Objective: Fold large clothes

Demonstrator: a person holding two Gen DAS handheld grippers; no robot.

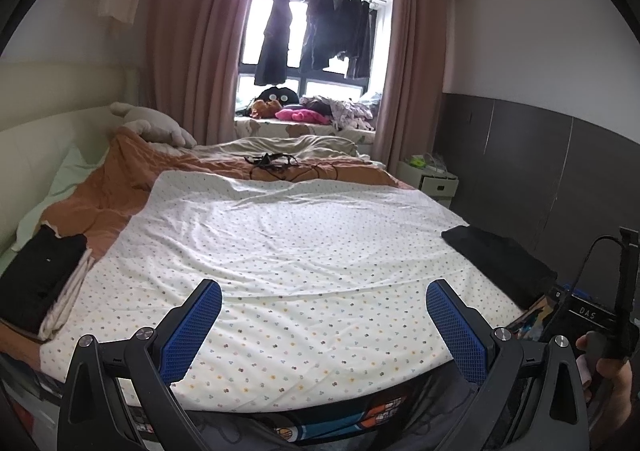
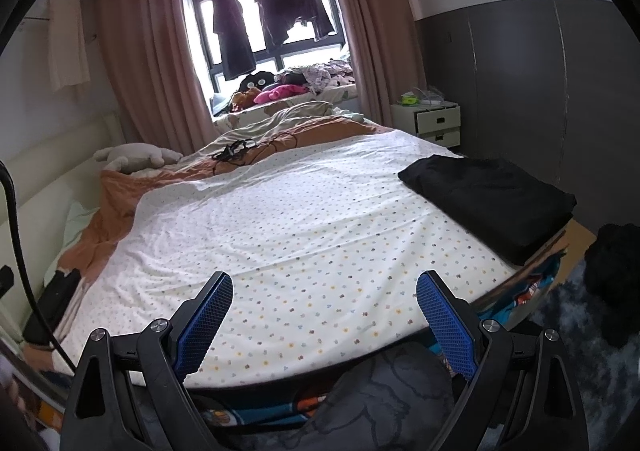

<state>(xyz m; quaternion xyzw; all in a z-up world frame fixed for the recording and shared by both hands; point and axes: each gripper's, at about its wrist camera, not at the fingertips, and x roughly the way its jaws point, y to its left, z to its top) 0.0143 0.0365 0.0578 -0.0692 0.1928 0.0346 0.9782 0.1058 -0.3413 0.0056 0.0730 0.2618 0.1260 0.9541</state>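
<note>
A large white dotted cloth (image 1: 288, 251) lies spread flat over the bed; it also shows in the right wrist view (image 2: 304, 227). A folded black garment (image 2: 492, 195) sits on the bed's right edge, also in the left wrist view (image 1: 500, 255). A folded stack, black on top of white (image 1: 44, 279), sits at the left edge. My left gripper (image 1: 324, 295) is open and empty above the cloth's near edge. My right gripper (image 2: 324, 291) is open and empty, also above the near edge.
An orange quilt (image 1: 120, 187) and tangled black cables (image 1: 272, 163) lie at the far end of the bed. A plush toy (image 1: 152, 123) rests by the headboard. A white nightstand (image 2: 436, 123) stands at the right. A dark heap (image 2: 616, 275) lies on the floor.
</note>
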